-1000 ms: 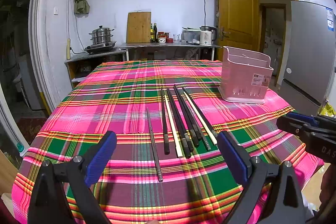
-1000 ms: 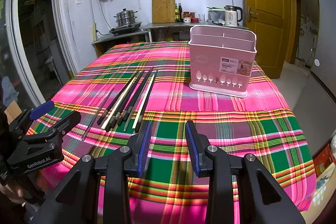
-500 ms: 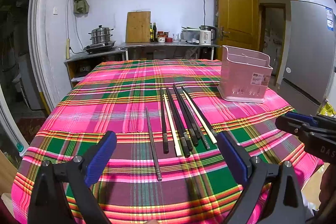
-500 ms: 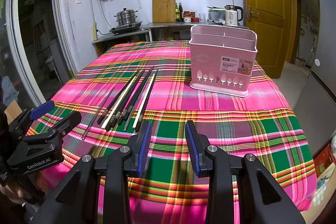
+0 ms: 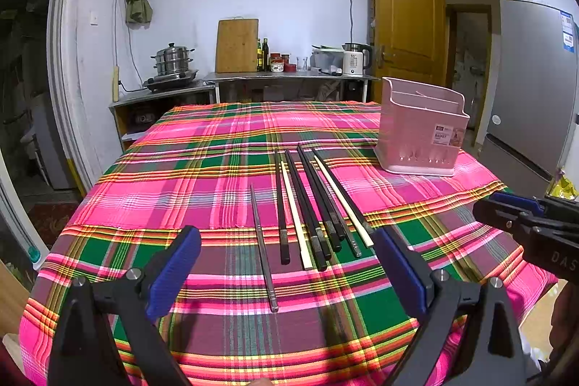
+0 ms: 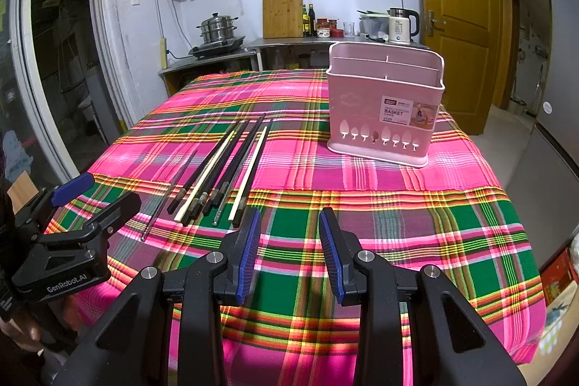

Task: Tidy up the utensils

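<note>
The left gripper hovered low over the near edge of the table, its blue-padded jaws spread wide with nothing between them; the gap framed the near ends of the chopsticks on the plaid tablecloth; the right gripper was held beside it over the same near edge, its jaws parted by a narrower gap and likewise holding nothing, with bare cloth showing between the pads; from the left wrist view the right gripper showed at the right margin, clear of the chopsticks; the chopsticks lay in a loose fan near the middle of the cloth, mostly black with two pale ones among them, some touching their neighbours; one thin grey chopstick lay apart on the left of the bundle, reaching closer to the near edge; the pink utensil basket stood upright to the right of the chopsticks and farther back, well apart from them, its divided compartments holding nothing that could be seen; a kettle and a cutting board sat on the counter behind
</note>
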